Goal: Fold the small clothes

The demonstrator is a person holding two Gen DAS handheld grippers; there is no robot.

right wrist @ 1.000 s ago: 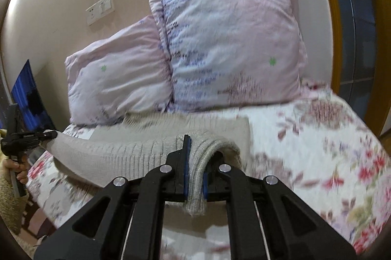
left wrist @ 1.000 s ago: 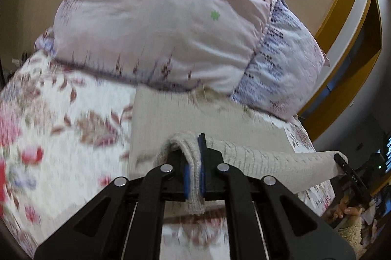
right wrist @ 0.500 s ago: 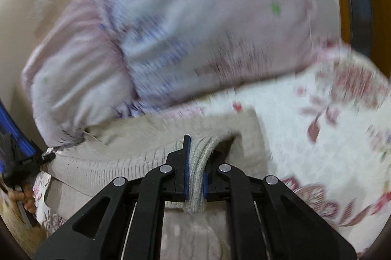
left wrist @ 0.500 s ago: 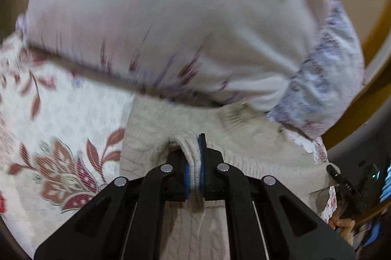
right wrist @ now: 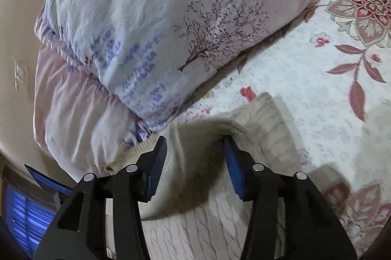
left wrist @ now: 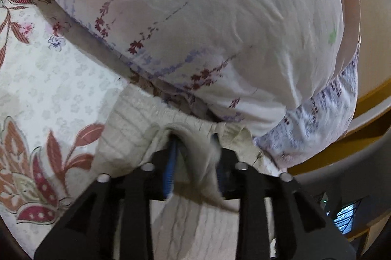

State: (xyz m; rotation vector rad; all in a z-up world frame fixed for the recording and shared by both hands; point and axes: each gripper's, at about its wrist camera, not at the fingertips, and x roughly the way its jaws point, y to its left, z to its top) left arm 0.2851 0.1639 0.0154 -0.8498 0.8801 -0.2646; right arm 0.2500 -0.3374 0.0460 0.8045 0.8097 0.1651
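Beige knit sweater (left wrist: 127, 135) lies folded crosswise just below the pillows (right wrist: 156, 15), its edge loose between the opening left gripper (left wrist: 195, 157) and opening right gripper (right wrist: 195, 155).

Under my grippers the bed's floral sheet (right wrist: 305, 79) carries a beige knit sweater (right wrist: 266, 118), its far end touching two pale printed pillows (right wrist: 156, 23) along the bed's head edge.

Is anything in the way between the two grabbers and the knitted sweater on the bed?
No, nothing visible is. The sweater lies right between the fingers of the right gripper and the left gripper. Both sets of jaws are opening, with knit fabric between them. The pillows sit just beyond, not between.
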